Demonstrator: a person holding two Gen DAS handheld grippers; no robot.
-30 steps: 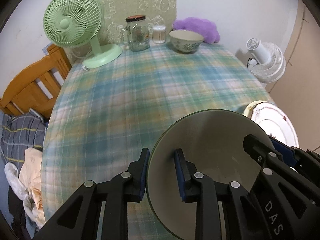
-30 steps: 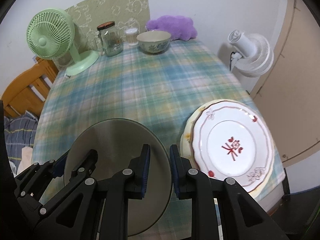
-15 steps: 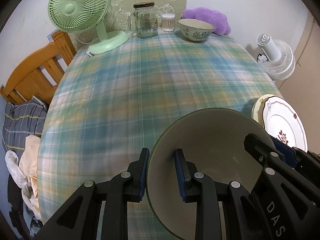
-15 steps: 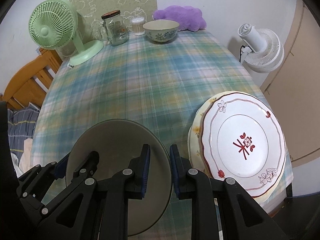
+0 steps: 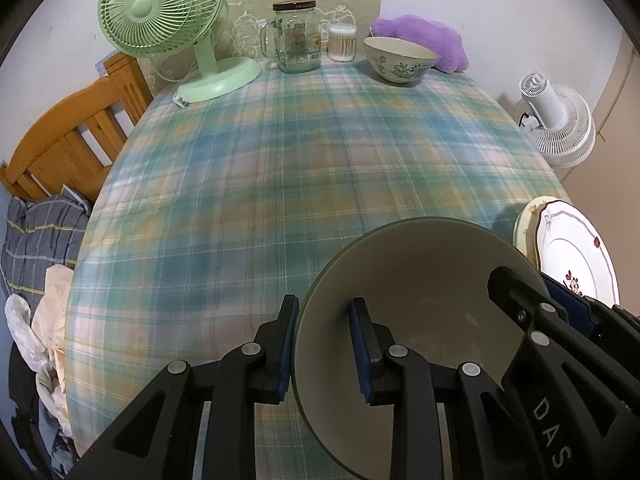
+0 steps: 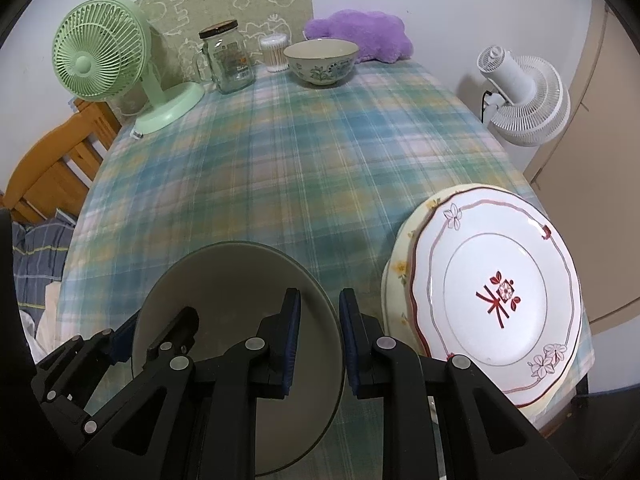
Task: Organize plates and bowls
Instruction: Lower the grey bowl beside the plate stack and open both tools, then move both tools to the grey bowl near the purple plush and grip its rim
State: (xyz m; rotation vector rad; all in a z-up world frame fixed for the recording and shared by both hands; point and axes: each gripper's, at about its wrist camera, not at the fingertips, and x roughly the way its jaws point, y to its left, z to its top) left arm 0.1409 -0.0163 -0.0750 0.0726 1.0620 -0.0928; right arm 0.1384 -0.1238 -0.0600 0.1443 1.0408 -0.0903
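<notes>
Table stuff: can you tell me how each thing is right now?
Grey bowl: empty, rim pinched by both grippers.
Left gripper: shut on bowl rim.
Right gripper: shut on bowl rim.
Flowered bowl: upright, empty.
Plates: stacked, bare.
Glass jar: lid on.
Green fan: upright.

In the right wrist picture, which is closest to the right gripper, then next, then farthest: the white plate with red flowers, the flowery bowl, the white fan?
1. White plate with red flowers: just right of the right gripper.
2. White fan: off the table's right edge, farther back.
3. Flowery bowl: at the table's far end.
</notes>
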